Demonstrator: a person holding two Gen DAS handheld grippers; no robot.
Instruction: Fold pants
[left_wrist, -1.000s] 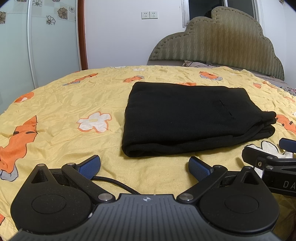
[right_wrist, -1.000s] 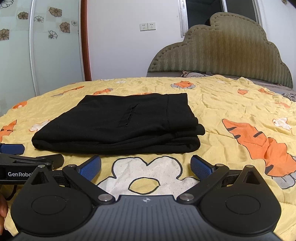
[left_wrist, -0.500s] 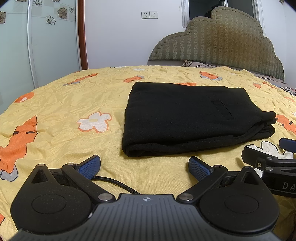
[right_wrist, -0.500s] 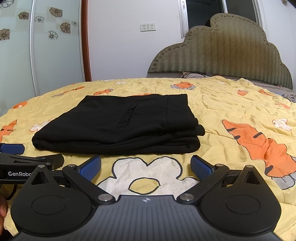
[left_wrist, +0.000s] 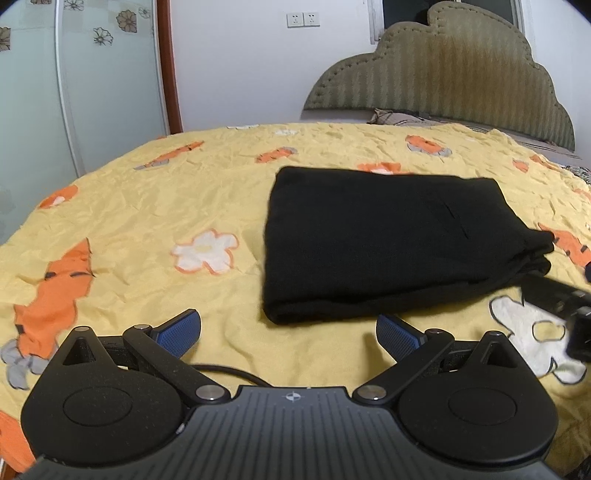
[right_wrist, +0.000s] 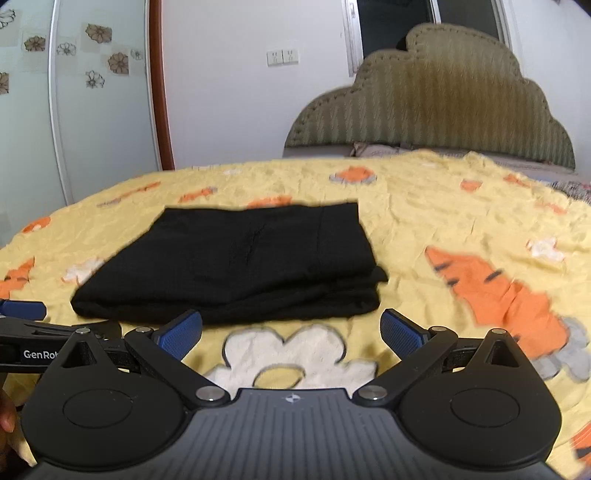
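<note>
The black pants (left_wrist: 388, 240) lie folded into a flat rectangle on the yellow bedspread (left_wrist: 155, 206). My left gripper (left_wrist: 288, 332) is open and empty, just in front of the pants' near left corner. In the right wrist view the pants (right_wrist: 240, 258) lie ahead and to the left. My right gripper (right_wrist: 291, 332) is open and empty, just short of their near edge. The right gripper shows blurred at the right edge of the left wrist view (left_wrist: 554, 295); the left gripper shows at the left edge of the right wrist view (right_wrist: 26, 332).
The bedspread (right_wrist: 461, 229) has orange carrot and white flower prints. A padded olive headboard (left_wrist: 443, 74) stands at the far end. A glass wardrobe door (left_wrist: 74, 92) and a white wall are on the left. A cable (left_wrist: 236, 373) trails under the left gripper.
Both grippers have lifted and drawn back a little from the pants, the right one more and with motion blur. The pants have not moved. Both stay open.
</note>
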